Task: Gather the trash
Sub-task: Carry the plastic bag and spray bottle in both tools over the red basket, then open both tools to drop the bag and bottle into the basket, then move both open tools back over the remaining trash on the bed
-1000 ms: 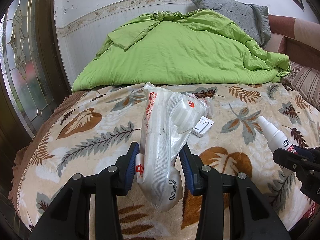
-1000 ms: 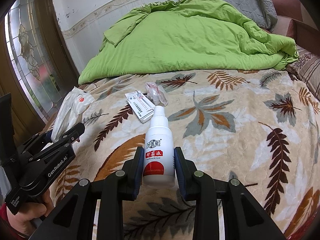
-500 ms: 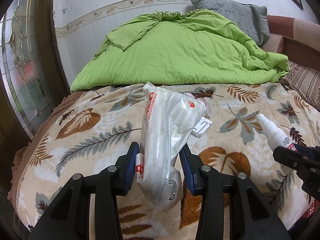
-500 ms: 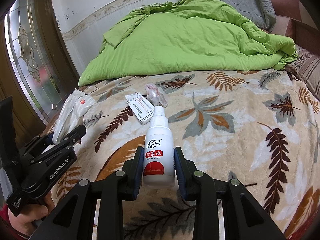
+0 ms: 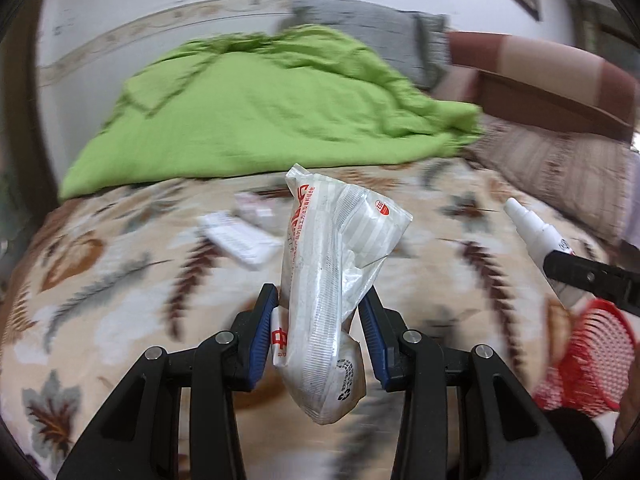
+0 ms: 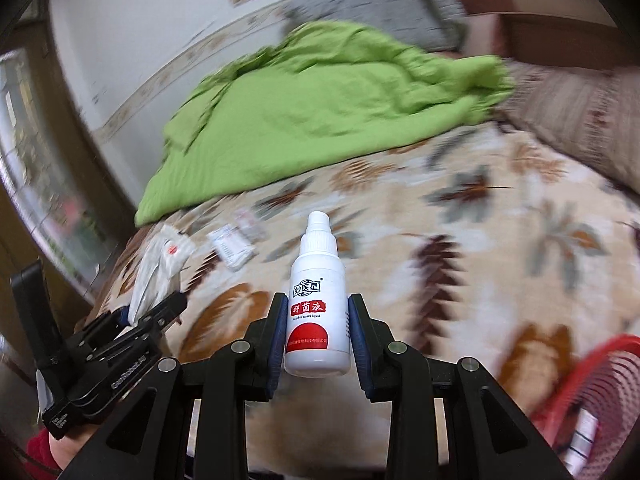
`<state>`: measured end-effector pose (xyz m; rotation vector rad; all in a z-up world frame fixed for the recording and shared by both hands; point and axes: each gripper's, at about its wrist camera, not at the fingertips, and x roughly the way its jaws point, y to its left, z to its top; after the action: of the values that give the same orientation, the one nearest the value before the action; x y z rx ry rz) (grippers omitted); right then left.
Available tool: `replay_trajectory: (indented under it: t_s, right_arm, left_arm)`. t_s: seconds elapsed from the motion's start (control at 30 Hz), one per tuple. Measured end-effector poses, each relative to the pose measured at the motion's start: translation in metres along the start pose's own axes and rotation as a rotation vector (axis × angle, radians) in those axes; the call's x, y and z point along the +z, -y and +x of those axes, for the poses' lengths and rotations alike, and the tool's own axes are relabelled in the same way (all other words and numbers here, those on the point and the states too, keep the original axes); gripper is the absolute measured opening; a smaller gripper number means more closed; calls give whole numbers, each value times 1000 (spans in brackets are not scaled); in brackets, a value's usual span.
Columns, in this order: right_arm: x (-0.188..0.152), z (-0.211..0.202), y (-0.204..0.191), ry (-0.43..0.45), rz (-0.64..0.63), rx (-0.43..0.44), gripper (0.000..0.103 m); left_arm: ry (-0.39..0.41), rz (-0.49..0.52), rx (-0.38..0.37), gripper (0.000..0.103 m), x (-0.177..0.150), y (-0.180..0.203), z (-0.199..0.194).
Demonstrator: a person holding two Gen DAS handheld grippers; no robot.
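— What's changing? Both views are smearing now, where a moment ago they were sharp.

— Both hands are swinging right, I'd say toward the red basket point(image 5: 582, 354) coming in at four o'clock. The left tongs point(image 5: 318, 330) are pinching the bag point(image 5: 334, 280); the right tongs point(image 6: 318, 338) are pinching the bottle point(image 6: 318, 308).

— So they're heading for the drop?

— Probably. Neither is over the basket yet.

— Count?

— One bag, one bottle, one basket. On the bed point(image 6: 460, 220), one box point(image 5: 240, 238) and one wrapper point(image 5: 254, 204) are still lying at ten o'clock of the bag.

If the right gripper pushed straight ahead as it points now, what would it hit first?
Probably bare leaf-print blanket. The right gripper is shut on the white bottle, and nothing else shows directly ahead, though depth is unclear.
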<state>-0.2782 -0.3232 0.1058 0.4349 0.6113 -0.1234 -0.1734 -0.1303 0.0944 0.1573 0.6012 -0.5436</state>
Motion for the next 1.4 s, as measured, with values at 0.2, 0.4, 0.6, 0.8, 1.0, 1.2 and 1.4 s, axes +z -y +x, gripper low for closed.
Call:
replay_trajectory:
  t_s: [0.2,0.4,0.6,0.8,1.0,1.2,1.4]
  right_arm:
    - [-15,-75,80,40,104,-164,32]
    - [-48,-137,159,50,245,-316,32]
    - [-81,-156,208,10,337,-372,34]
    - [-97,-159,223,-15,328,-408,42]
    - [-81,-169,214,41,296,-406,42]
    - [-46,-144,173,42,227,-271,42]
    - [-7,-87,115,-22,146,-101,42]
  left_arm:
    - [-24,96,-254,40,12,92,-18]
    - [-105,191,-493,40,16,185,-27]
    - [-244,257,-658,41,-1,270,-19]
    - [-326,280,-693,54,-15,302,-11]
    - [-274,211,-636,55,5,264,-11]
    - [-233,74,-512,55,22,179,0]
    - [-192,-73,-344,55,32,79,14]
